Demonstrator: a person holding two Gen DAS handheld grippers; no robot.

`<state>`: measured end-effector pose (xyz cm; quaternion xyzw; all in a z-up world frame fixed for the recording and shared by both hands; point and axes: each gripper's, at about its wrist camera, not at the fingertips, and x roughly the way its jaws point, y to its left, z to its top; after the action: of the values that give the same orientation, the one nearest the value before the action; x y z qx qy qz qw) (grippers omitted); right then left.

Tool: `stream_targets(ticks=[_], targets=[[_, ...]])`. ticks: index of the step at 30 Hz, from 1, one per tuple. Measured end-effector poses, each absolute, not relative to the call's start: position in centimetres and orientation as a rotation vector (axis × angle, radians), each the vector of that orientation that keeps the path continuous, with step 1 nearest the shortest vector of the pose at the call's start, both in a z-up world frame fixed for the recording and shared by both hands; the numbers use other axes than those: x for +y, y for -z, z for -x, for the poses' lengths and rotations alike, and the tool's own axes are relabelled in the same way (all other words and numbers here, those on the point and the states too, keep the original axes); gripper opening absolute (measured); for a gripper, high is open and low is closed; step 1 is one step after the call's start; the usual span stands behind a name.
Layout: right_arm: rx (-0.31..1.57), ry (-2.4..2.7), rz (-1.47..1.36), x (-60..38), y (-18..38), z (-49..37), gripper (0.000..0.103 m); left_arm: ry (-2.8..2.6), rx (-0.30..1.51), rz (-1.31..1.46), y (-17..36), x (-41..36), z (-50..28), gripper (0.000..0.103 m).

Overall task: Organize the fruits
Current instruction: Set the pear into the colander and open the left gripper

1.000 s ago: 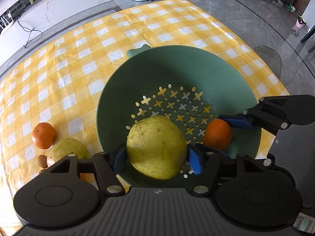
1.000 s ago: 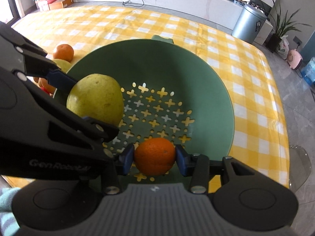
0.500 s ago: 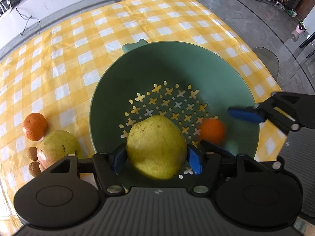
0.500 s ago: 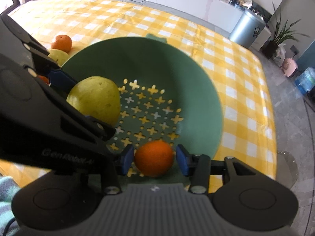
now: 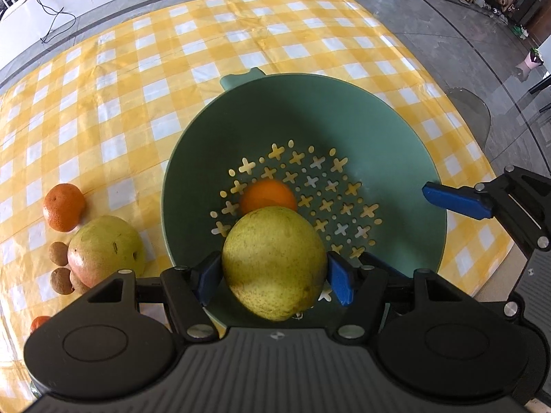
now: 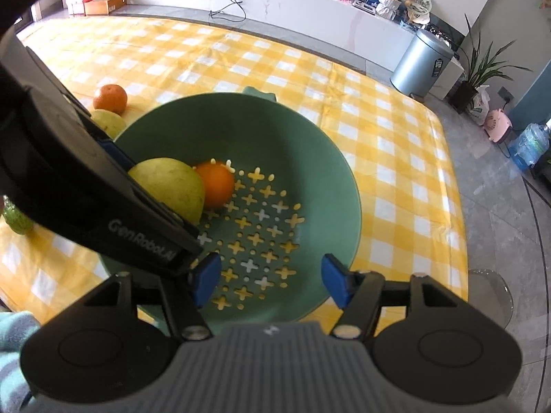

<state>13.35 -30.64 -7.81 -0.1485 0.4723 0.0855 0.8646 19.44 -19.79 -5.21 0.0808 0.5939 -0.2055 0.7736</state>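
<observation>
My left gripper [image 5: 273, 275] is shut on a large yellow-green pear [image 5: 273, 261] and holds it over the near side of the green colander bowl [image 5: 396, 130]. An orange [image 5: 268, 196] lies loose on the bowl's perforated floor just beyond the pear; it also shows in the right wrist view [image 6: 215, 187]. My right gripper [image 6: 272, 278] is open and empty above the near rim of the bowl [image 6: 310, 144]. The held pear [image 6: 168, 186] shows there, partly hidden by the left gripper's body.
On the yellow checked cloth left of the bowl lie a tangerine [image 5: 63, 206], a second pear [image 5: 103, 247], small brown fruits [image 5: 60, 265] and another orange piece [image 5: 39, 323]. The table edge runs to the right, with a glass chair [image 5: 471, 110] beyond.
My right gripper opened and let go of the orange, which rolled to the bowl's middle beside the pear. The right gripper drew back. The left gripper kept hold of the pear.
</observation>
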Motion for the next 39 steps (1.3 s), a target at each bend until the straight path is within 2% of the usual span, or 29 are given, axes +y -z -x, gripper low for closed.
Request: stream_targets(ticks=[15, 26, 29, 39], targets=[[0.968, -0.18, 0.193, -32.0, 6.9, -12.3, 0.067, 0.458, 1.311, -0.123, 4.3, -19.3, -19.8, 0.074], [0.965, -0.179, 0.173, -32.8, 7.2, -11.9, 0.072, 0.474, 1.343, -0.126, 5.6, -20.0, -19.6, 0.074], [0.973, -0.182, 0.155, -33.2, 7.5, -11.7, 0.072, 0.499, 1.32, -0.072, 4.8, -19.7, -19.8, 0.067], [0.958, -0.193, 0.106, -33.5, 7.4, -10.9, 0.072, 0.537, 1.241, -0.005, 2.4, -18.6, -19.6, 0.07]])
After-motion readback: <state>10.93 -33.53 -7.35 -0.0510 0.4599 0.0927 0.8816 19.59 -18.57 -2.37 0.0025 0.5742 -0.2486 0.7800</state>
